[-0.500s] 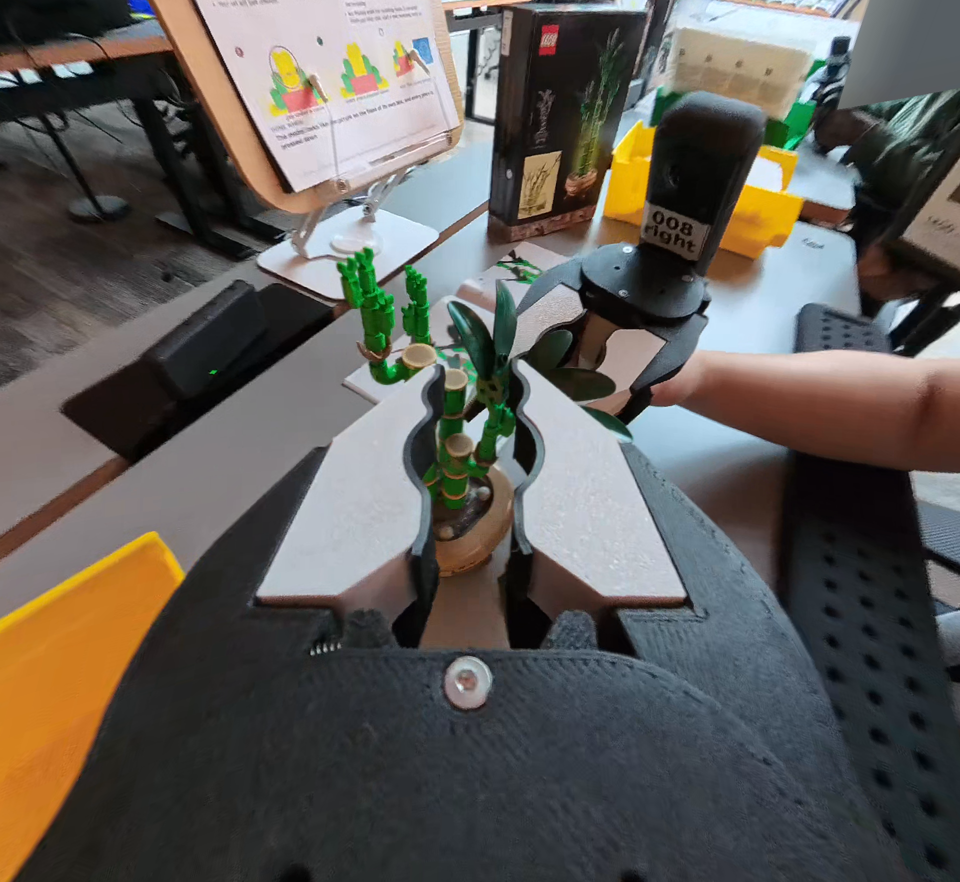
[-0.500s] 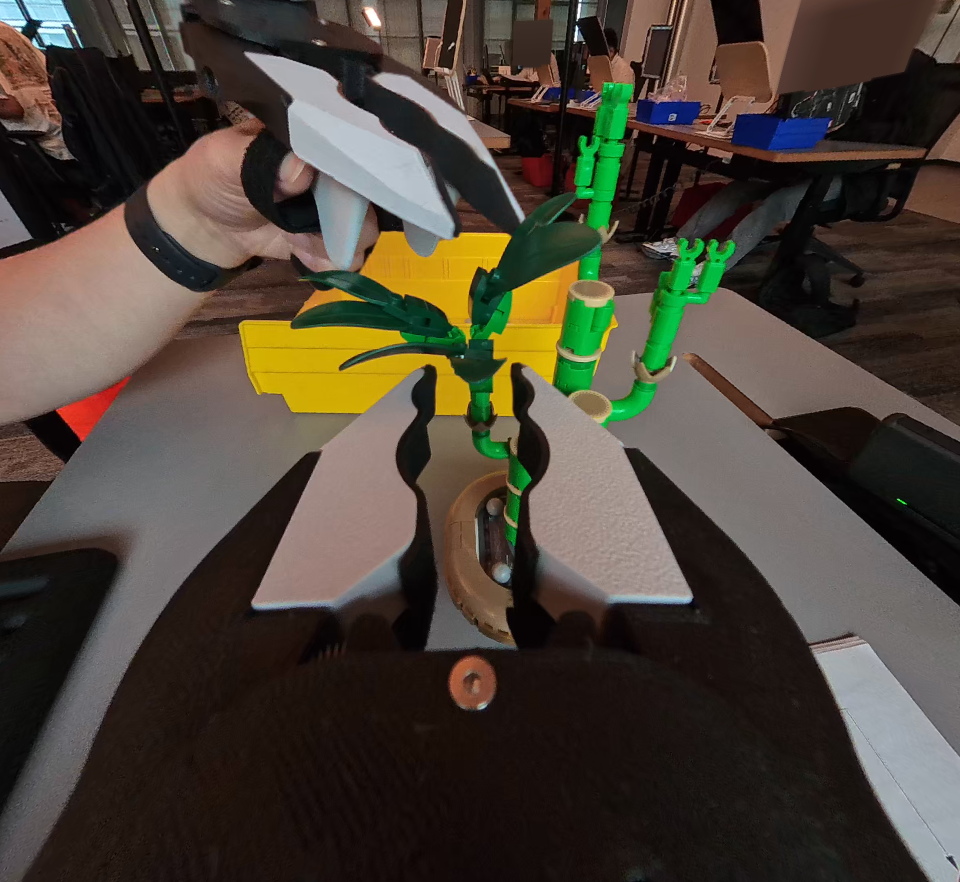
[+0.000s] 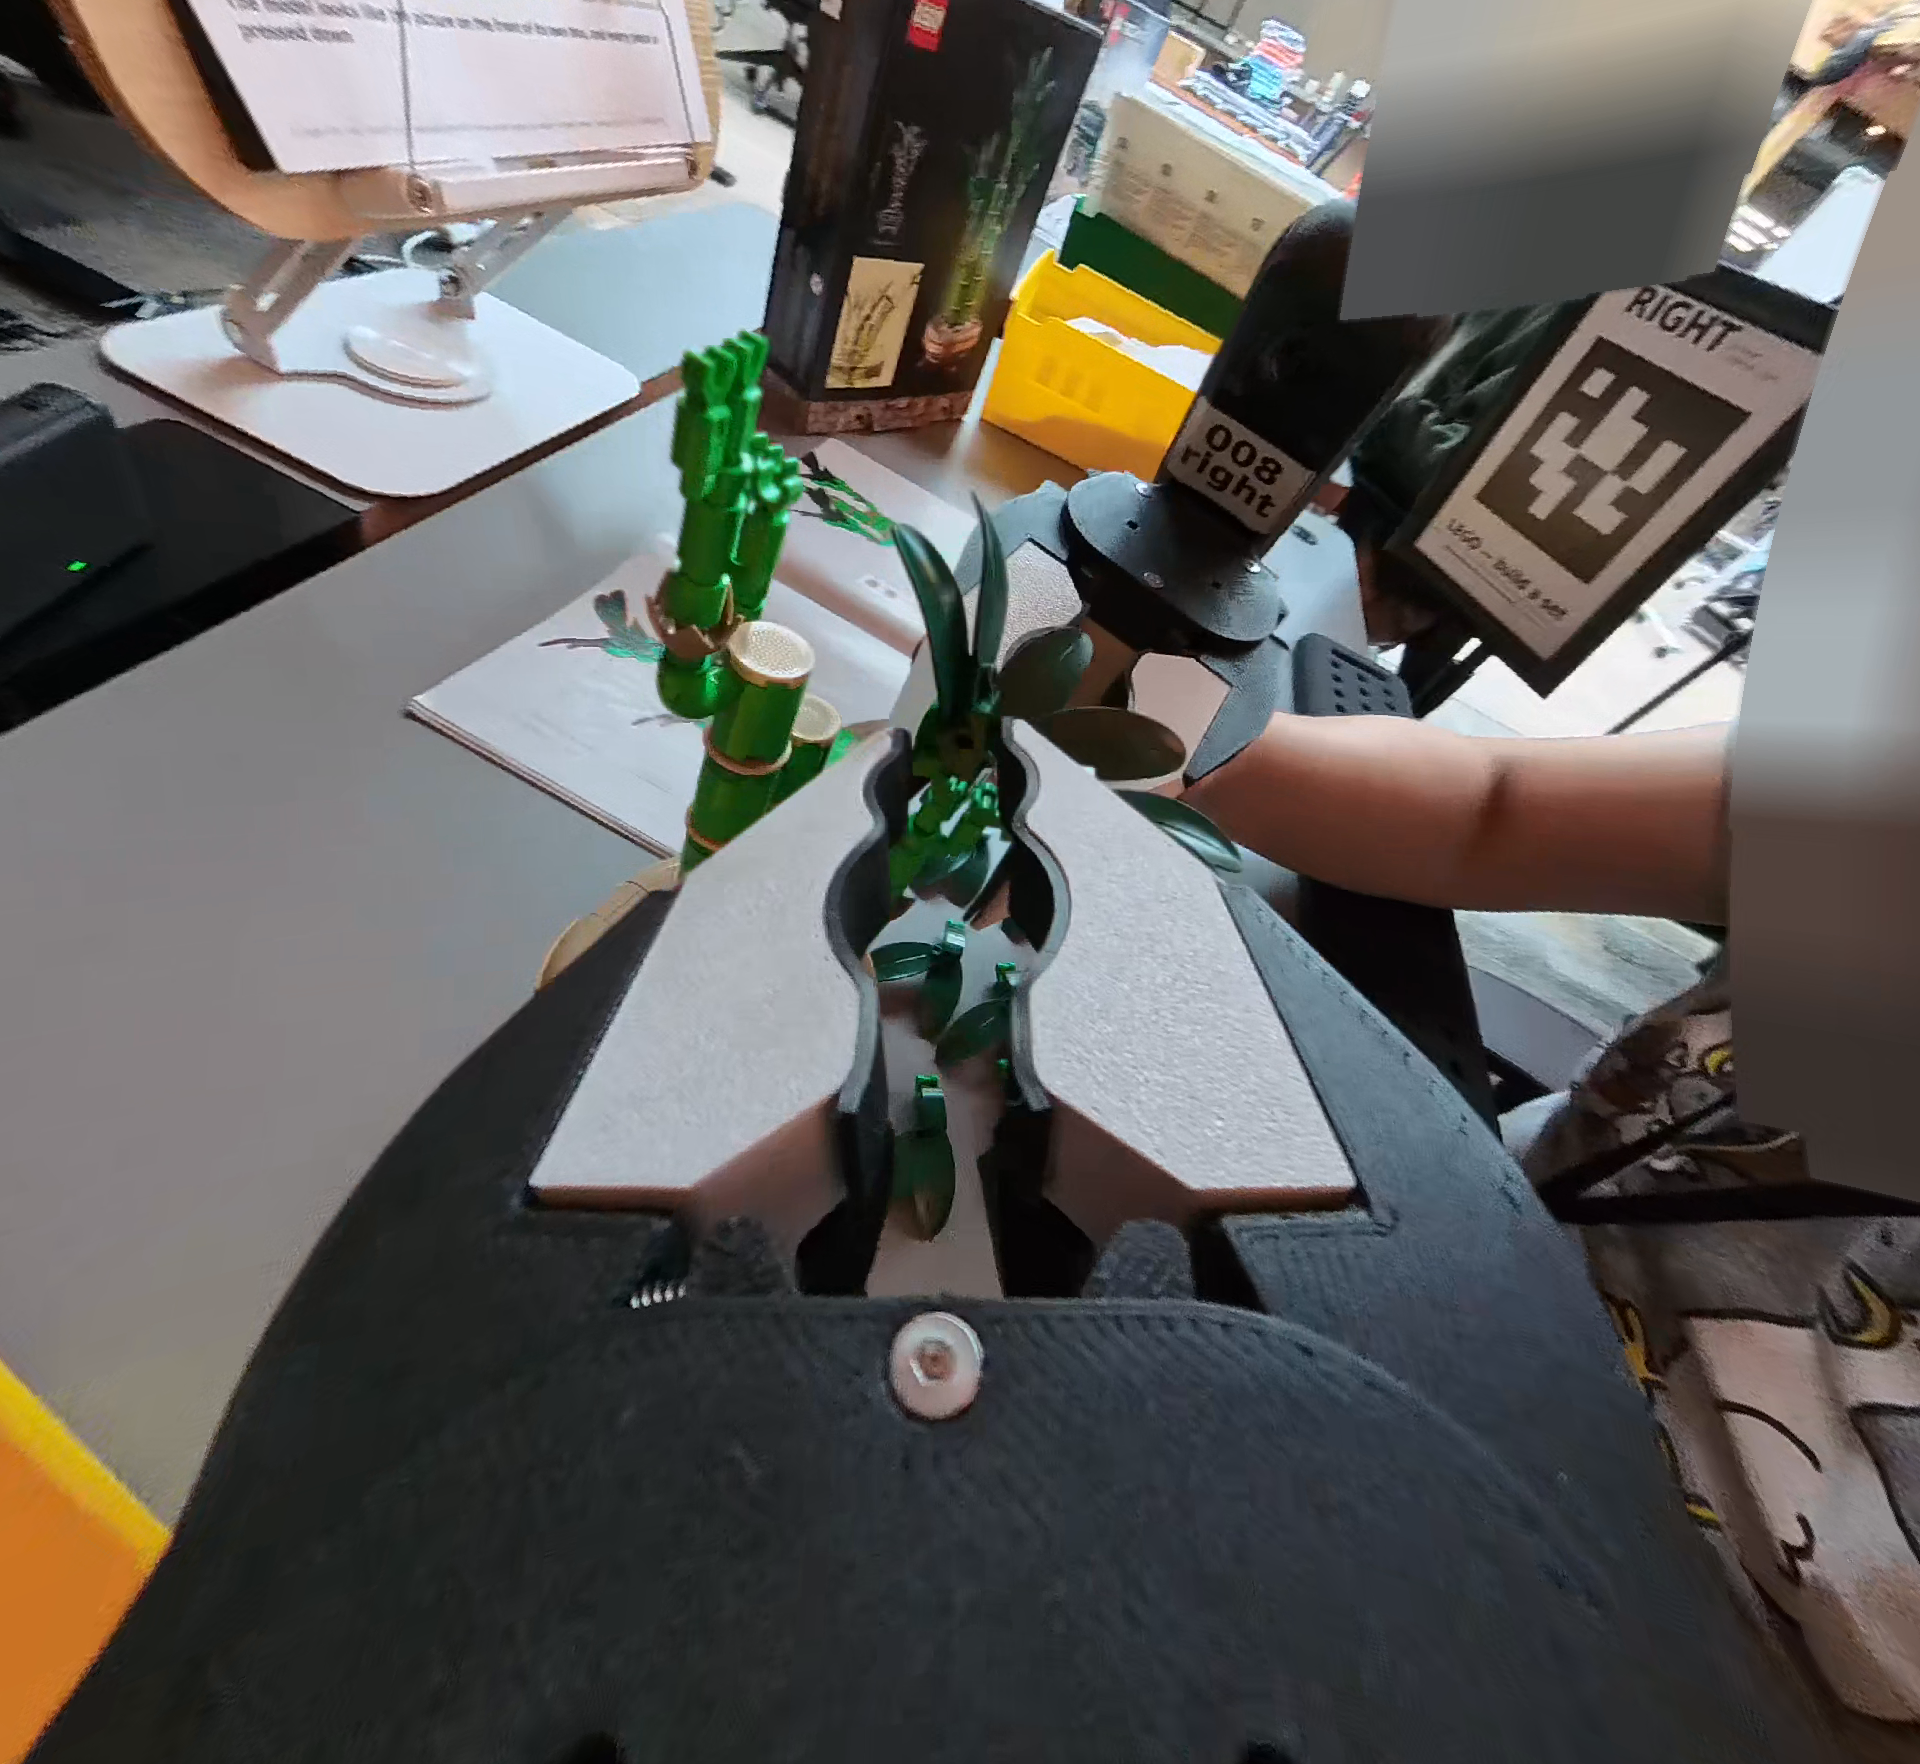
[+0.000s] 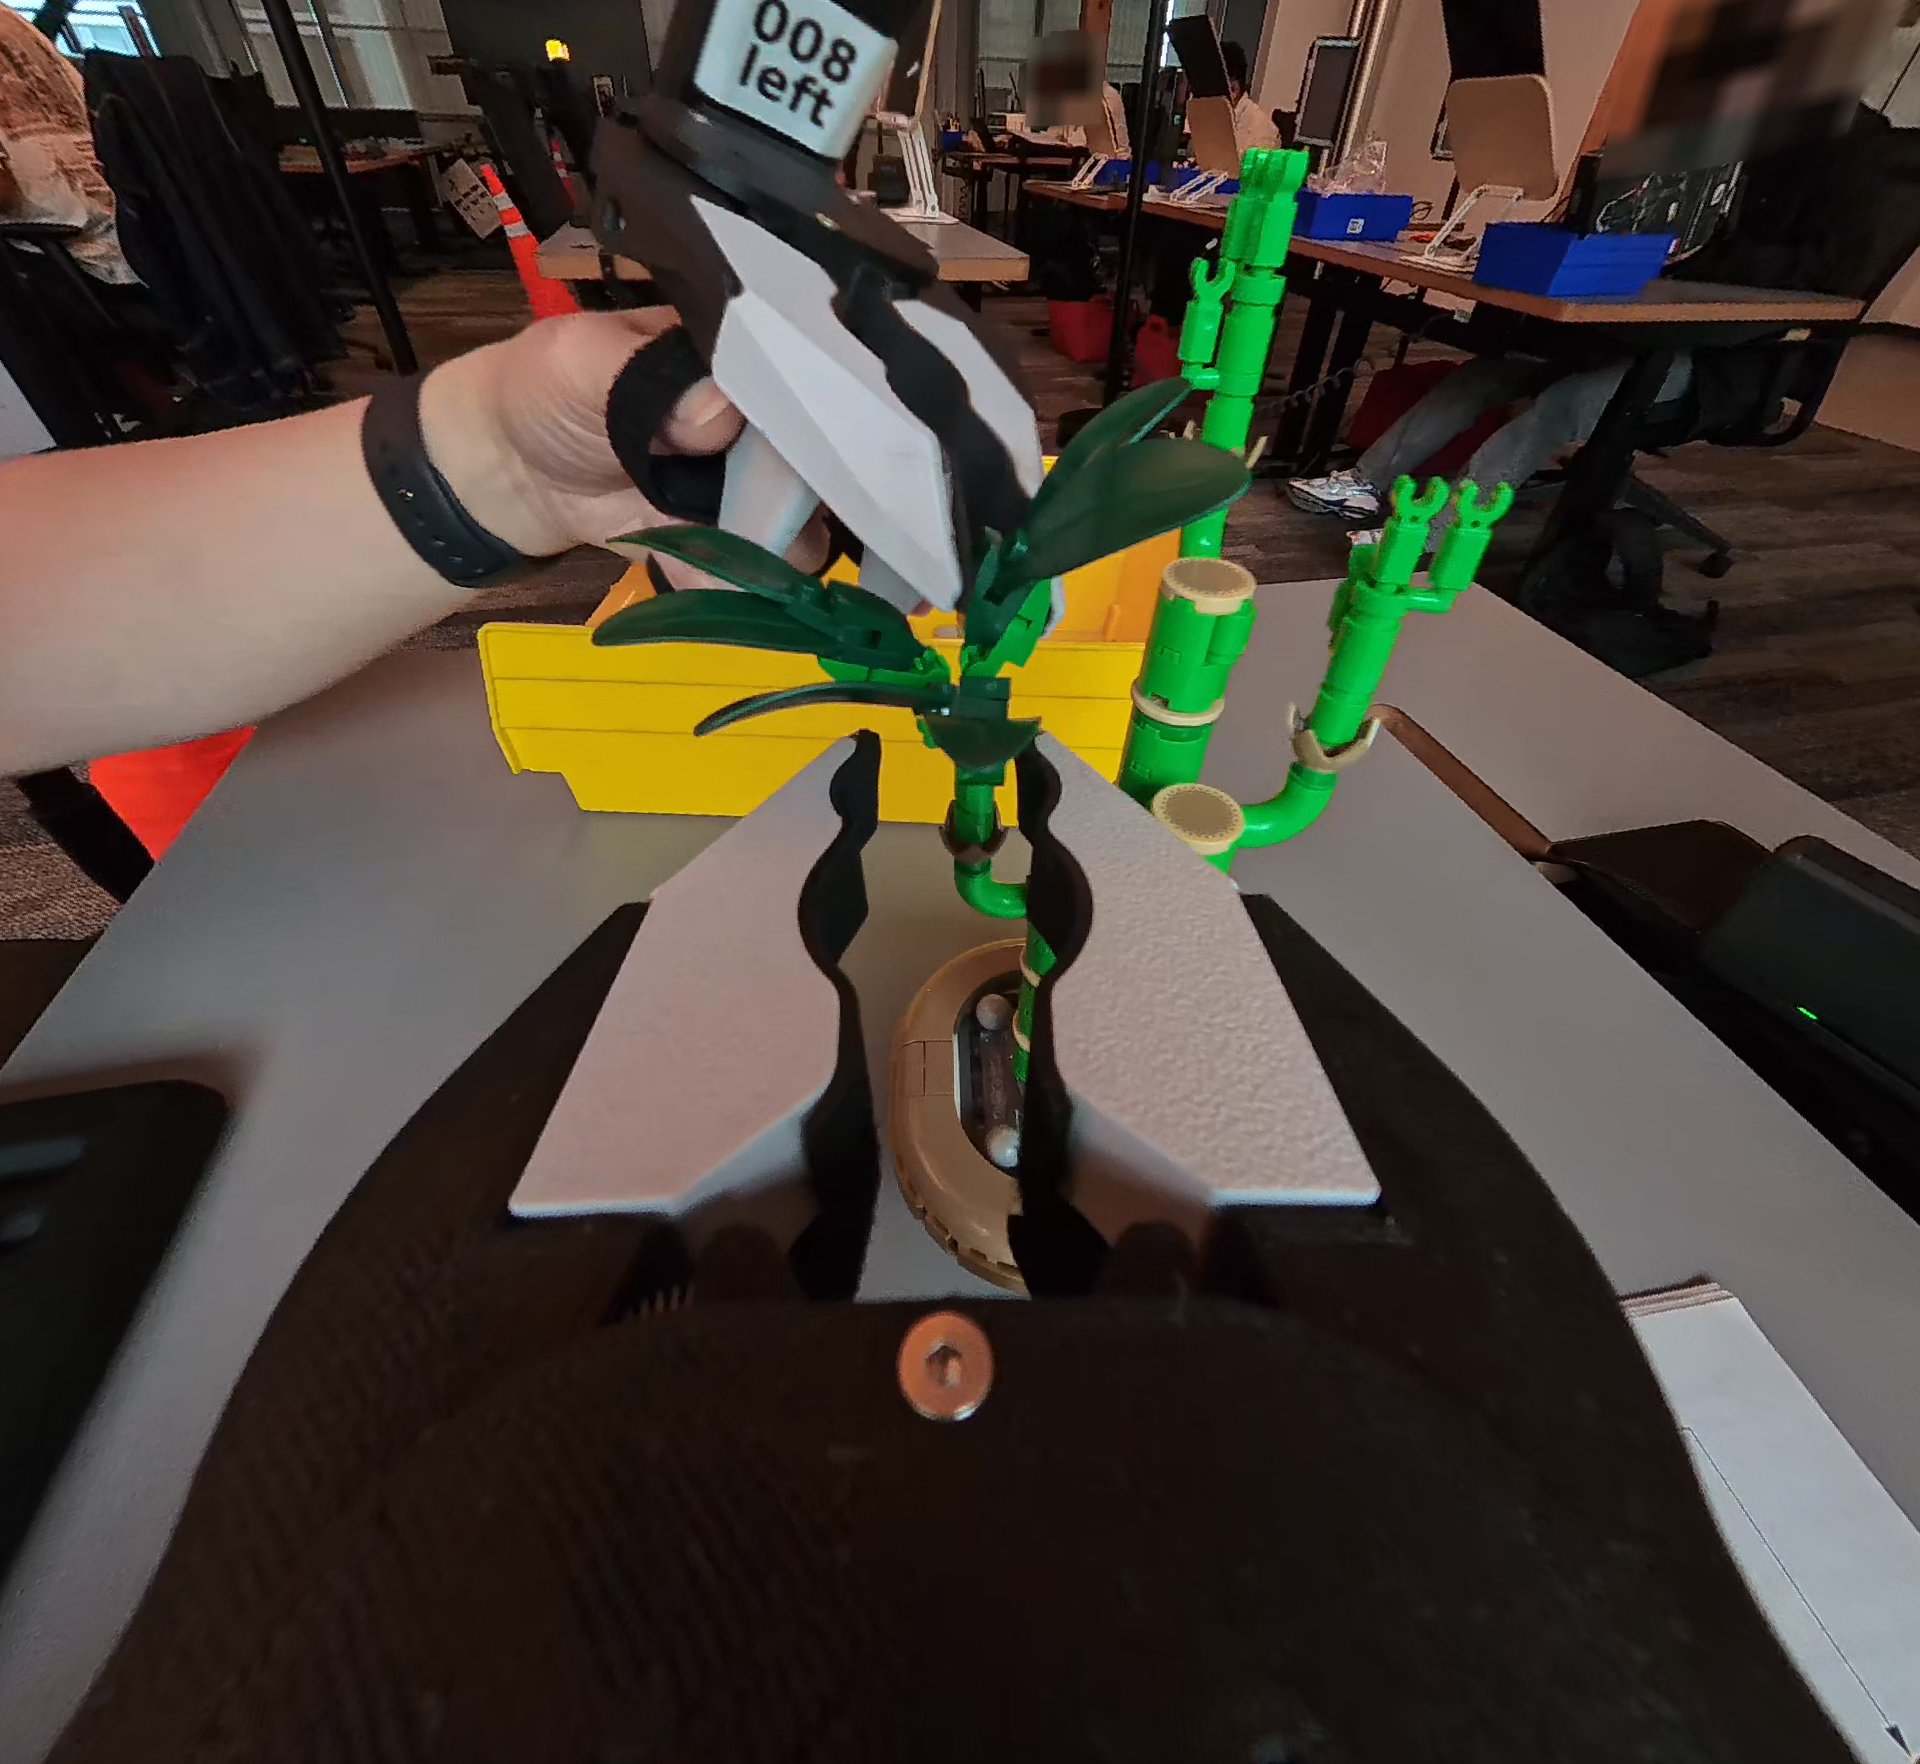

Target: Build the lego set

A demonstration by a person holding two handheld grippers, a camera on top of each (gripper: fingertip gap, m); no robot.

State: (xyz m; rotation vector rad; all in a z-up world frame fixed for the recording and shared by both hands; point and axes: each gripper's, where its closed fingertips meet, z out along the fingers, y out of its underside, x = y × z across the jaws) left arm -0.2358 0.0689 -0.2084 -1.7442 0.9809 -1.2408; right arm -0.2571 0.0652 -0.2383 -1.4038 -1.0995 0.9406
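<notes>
A green bamboo model stands in a tan pot (image 4: 935,1091) on the grey table, with a thick stalk (image 4: 1184,665) and a thin stem topped by dark leaves (image 4: 977,675). My left gripper (image 3: 958,740) comes down from above and is shut on the top of this leafy stem (image 3: 951,779); it also shows in the right wrist view (image 4: 987,587). My right gripper (image 4: 943,748) is open, its fingers on either side of the thin stem above the pot, the stem close to the right finger. It shows behind the leaves in the left wrist view (image 3: 1101,706).
A yellow bin (image 4: 727,738) stands behind the model. The set's box (image 3: 914,187), an instruction stand (image 3: 416,52) and an open booklet (image 3: 582,717) are on the far side. A black device (image 4: 1766,966) lies at the table's right edge. Only a small space, under 4 cm, lies between the two pairs of fingers. My right tips are roughly 11 centimeters from the tan pot (image 4: 935,1091).
My left gripper has risen and tilted down over the plant, and its jaws have narrowed onto the leafy top. The right gripper has stayed around the stem at the same opening.
</notes>
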